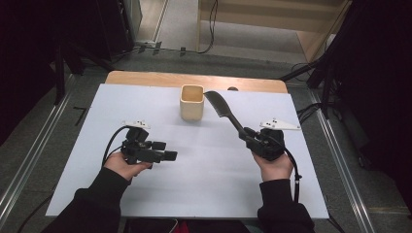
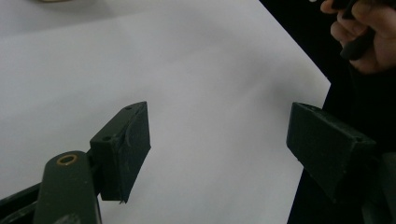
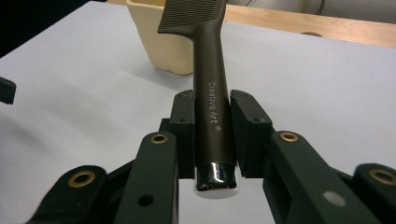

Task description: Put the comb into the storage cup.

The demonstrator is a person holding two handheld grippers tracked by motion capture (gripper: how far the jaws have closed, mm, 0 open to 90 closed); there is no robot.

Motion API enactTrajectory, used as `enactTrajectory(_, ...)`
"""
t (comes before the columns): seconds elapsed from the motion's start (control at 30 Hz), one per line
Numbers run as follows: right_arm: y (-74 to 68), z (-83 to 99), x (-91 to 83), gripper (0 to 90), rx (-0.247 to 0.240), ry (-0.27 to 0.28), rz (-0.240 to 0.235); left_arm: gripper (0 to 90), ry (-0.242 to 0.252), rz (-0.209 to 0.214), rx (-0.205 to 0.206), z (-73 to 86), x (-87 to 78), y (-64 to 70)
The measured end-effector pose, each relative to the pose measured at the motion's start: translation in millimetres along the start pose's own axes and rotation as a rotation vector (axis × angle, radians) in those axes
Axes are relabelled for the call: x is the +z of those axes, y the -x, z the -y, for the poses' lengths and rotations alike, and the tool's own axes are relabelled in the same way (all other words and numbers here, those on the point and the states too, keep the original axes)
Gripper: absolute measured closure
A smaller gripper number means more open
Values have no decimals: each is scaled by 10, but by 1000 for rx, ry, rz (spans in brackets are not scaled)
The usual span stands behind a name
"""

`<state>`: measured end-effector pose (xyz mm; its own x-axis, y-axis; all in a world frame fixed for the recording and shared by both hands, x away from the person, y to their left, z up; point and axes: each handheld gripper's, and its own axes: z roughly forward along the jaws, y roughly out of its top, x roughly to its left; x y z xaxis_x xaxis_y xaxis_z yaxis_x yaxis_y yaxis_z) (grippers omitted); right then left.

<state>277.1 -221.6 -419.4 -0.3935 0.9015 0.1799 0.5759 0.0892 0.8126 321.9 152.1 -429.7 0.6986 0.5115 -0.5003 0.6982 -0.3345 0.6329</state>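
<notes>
Right gripper (image 3: 212, 135) jaws clamp comb (image 1: 224, 110) handle; I steer comb tip toward cup (image 1: 192, 102) at 11 o'clock, keeping it tilted. Left gripper (image 2: 217, 140) jaws open, idle.

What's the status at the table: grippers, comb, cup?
Right hand-held gripper shut on comb handle. Left hand-held gripper open, empty. Comb head beside cup, not in it. Path clear.
</notes>
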Motion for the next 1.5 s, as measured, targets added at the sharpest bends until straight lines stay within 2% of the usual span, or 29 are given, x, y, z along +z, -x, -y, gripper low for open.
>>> enactTrajectory(0.2,-60,87,10,705,6,20,34,235,-20,5,18,-150,109,81)
enactTrajectory(0.33,-85,162,46,705,31,43,48,243,-28,-4,37,-239,168,136)
enactTrajectory(0.4,-97,175,48,705,29,51,58,243,-33,-12,43,-280,188,152)
enactTrajectory(0.5,-173,225,52,705,-2,69,94,243,-19,-4,43,-335,217,174)
enactTrajectory(0.57,-195,250,51,705,4,85,101,243,-13,-3,41,-378,234,191)
enactTrajectory(0.73,-229,315,65,705,26,109,102,243,-5,-6,43,-461,279,231)
enactTrajectory(0.97,-299,400,110,705,32,127,114,243,4,0,41,-532,360,281)
enactTrajectory(1.27,-336,488,127,705,62,180,133,243,23,-6,39,-603,464,335)
enactTrajectory(1.5,-377,536,159,705,61,191,142,244,16,-16,45,-646,533,364)
